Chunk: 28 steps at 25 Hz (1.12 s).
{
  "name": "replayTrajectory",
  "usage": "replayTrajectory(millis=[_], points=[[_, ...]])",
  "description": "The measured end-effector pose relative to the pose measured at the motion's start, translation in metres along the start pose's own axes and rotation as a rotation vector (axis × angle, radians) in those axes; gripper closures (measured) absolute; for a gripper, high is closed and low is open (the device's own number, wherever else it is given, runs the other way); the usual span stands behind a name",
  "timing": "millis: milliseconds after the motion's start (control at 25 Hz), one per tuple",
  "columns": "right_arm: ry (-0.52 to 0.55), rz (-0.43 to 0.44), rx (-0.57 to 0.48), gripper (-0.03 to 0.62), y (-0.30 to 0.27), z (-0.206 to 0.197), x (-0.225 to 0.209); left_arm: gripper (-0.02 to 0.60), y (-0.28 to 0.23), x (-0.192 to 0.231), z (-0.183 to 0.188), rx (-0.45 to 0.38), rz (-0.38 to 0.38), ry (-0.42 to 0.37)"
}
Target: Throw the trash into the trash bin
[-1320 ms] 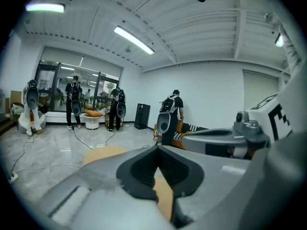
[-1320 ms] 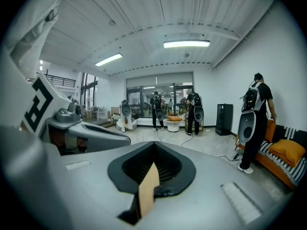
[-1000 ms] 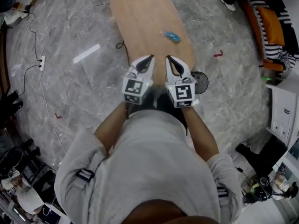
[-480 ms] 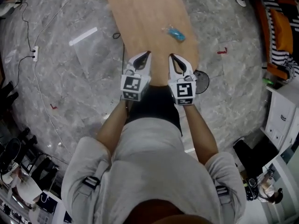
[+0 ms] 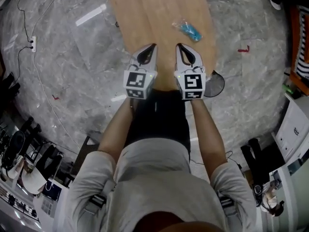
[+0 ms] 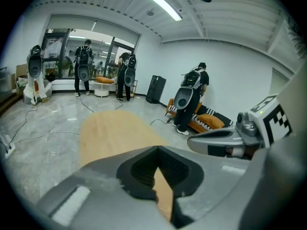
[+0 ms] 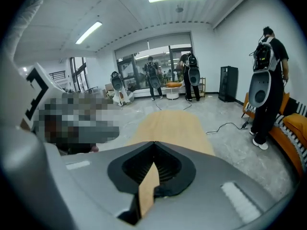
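A crumpled blue wrapper lies on the right side of the long wooden table. My left gripper and right gripper hang side by side over the table's near end, both shut and empty, short of the wrapper. A dark round bin stands on the floor by the table's near right corner. In the left gripper view the jaws meet over the tabletop. The right gripper view shows its jaws touching, with the table ahead. The wrapper appears in neither gripper view.
A power strip and cables lie on the marble floor at left. A white strip and red tape mark are on the floor. A white cabinet stands at right. People with backpacks stand around the room.
Both grippers have come down toward the table's near end, still shut and side by side. The table and wrapper sit nearer in the head view.
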State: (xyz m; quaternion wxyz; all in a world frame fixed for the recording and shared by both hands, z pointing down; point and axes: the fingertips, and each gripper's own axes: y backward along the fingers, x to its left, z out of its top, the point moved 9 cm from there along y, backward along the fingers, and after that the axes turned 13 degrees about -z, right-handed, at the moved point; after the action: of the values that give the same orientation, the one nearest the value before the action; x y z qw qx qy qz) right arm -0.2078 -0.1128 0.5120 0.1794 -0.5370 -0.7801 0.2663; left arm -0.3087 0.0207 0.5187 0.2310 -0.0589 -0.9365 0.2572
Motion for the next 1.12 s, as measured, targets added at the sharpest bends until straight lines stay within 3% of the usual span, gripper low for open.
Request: replayTrajectory(millis=[480,680,720,760,800,1120], points=[[0.128,0.003,0.141,0.586,-0.093,-0.047,-0.031,0.563,-0.067,0.018,-0.076,0.12,0.008,0.134],[0.243,0.016,0.176,0.583,-0.123,-0.066,-0.037,0.563,-0.093,0.034,-0.099,0.135,0.014,0.14],[0.256,0.018,0.194,0.553,-0.129,-0.07,-0.037,0.563,-0.097,0.04,-0.102,0.137,0.016,0.138],[0.267,0.018,0.216,0.455,-0.134,-0.074,-0.037,0.563,-0.101,0.045,-0.105,0.139,0.019,0.136],[0.285,0.015,0.239,0.426,-0.139,-0.078,-0.039,0.563,-0.103,0.049,-0.108,0.142,0.023,0.138],[0.637,-0.015,0.378,0.425,-0.169,-0.111,-0.044,0.563,-0.099,0.055,-0.116,0.151,0.05,0.191]])
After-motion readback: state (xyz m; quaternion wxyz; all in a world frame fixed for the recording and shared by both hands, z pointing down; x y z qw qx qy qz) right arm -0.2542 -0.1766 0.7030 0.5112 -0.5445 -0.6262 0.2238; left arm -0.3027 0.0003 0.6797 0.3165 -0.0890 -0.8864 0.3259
